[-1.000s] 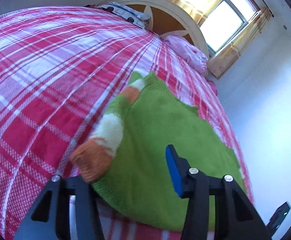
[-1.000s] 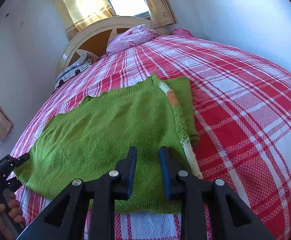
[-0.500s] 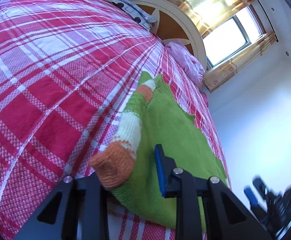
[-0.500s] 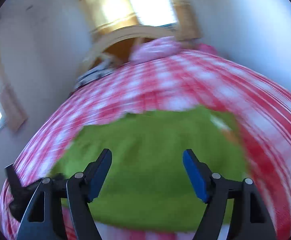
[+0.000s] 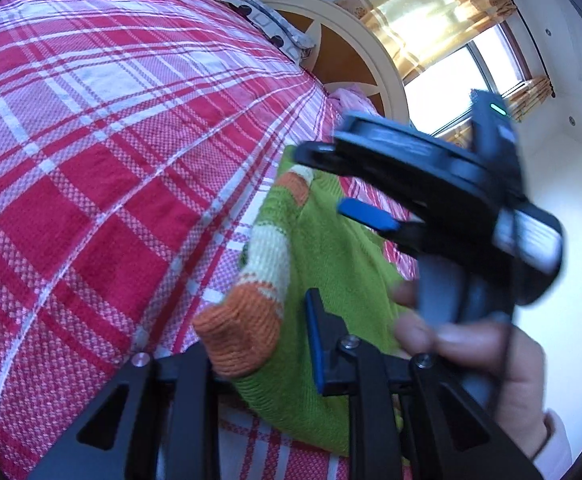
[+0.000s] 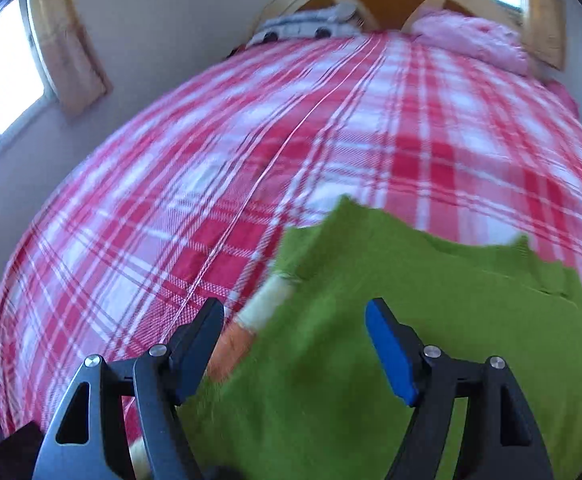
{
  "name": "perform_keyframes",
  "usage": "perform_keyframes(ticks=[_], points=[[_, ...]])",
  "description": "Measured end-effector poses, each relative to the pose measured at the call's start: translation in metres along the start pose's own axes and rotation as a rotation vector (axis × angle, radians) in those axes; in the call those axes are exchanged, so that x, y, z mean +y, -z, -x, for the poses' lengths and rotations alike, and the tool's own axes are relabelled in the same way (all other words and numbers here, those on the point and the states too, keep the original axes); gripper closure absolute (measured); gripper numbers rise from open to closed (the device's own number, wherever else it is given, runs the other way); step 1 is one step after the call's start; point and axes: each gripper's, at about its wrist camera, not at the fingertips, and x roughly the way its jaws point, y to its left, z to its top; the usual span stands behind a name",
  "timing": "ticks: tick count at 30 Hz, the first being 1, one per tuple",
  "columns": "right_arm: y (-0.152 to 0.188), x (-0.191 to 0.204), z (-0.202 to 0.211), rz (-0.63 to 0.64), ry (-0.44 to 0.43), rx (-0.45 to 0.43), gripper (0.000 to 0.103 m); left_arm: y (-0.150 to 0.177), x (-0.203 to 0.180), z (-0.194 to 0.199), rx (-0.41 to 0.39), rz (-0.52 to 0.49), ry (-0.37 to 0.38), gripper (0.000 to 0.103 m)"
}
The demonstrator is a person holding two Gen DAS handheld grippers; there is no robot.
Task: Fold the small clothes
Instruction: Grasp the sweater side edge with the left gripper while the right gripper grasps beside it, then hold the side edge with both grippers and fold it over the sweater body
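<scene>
A small green knit sweater (image 5: 331, 264) lies flat on the red-and-white plaid bed. Its sleeve, striped cream and orange with an orange cuff (image 5: 239, 332), is folded along the left edge. My left gripper (image 5: 259, 340) is open, its jaws straddling the cuff at the sweater's near corner. My right gripper (image 6: 295, 344) is open and hovers over the sweater (image 6: 371, 360) near the same sleeve (image 6: 267, 304). In the left wrist view the right gripper (image 5: 355, 184), held in a hand, hangs above the sweater.
The plaid bedspread (image 5: 91, 160) fills the left side of both views. A wooden headboard (image 5: 343, 52) with pillows (image 6: 471, 36) stands at the far end. Curtained windows (image 5: 463, 76) are behind it. A white wall runs along the right.
The right gripper opened wide and swung across the sweater toward the striped sleeve, now showing in the left wrist view. The left gripper moved closer around the orange cuff.
</scene>
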Motion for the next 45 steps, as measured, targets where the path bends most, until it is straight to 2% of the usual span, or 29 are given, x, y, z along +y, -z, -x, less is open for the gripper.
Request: perform_keyframes(ticks=[7,10,11,12,13,16,18,23,25,26,27,33,36,41,45], points=[[-0.008,0.028,-0.038,0.183,0.103,0.074,0.029,0.000,0.002,0.002,0.000,0.005,0.015,0.081],[-0.006,0.031,-0.041,0.246,0.133,0.072,0.029,0.000,0.002,0.002,0.000,0.006,0.015,0.081],[-0.005,0.030,-0.041,0.254,0.170,0.066,0.040,0.000,0.002,0.002,0.000,0.005,0.015,0.081],[-0.005,0.030,-0.039,0.263,0.206,0.062,0.057,0.000,0.002,0.002,0.001,0.005,0.015,0.081],[-0.005,0.028,-0.037,0.255,0.194,0.059,0.059,0.000,0.003,0.002,0.000,0.005,0.015,0.081],[-0.008,0.008,-0.027,0.147,0.129,0.055,0.082,0.000,0.002,0.002,0.002,0.005,0.016,0.081],[-0.008,-0.010,-0.020,0.039,0.052,0.043,0.088,0.000,-0.001,0.001,0.004,-0.003,0.017,0.081],[0.002,-0.044,0.008,-0.180,-0.125,-0.040,0.090,0.001,-0.012,0.001,0.013,-0.047,0.027,0.081],[0.006,-0.057,0.021,-0.245,-0.177,-0.075,0.090,0.001,-0.025,0.003,0.013,-0.117,0.014,0.081],[0.006,-0.061,0.025,-0.259,-0.188,-0.086,0.090,0.003,-0.035,0.005,0.007,-0.173,0.008,0.086],[0.008,-0.066,0.033,-0.269,-0.197,-0.100,0.090,0.003,-0.042,0.006,0.005,-0.211,0.005,0.086],[0.020,-0.110,0.079,-0.314,-0.215,-0.169,0.090,0.017,-0.102,0.016,-0.039,-0.497,-0.007,0.087],[0.029,-0.132,0.101,-0.322,-0.198,-0.196,0.091,0.030,-0.130,0.016,-0.050,-0.598,-0.007,0.087],[0.047,-0.162,0.130,-0.320,-0.164,-0.220,0.091,0.053,-0.166,0.010,-0.049,-0.707,0.013,0.088],[0.062,-0.185,0.144,-0.353,-0.154,-0.234,0.091,0.064,-0.182,0.002,-0.034,-0.727,0.018,0.088]])
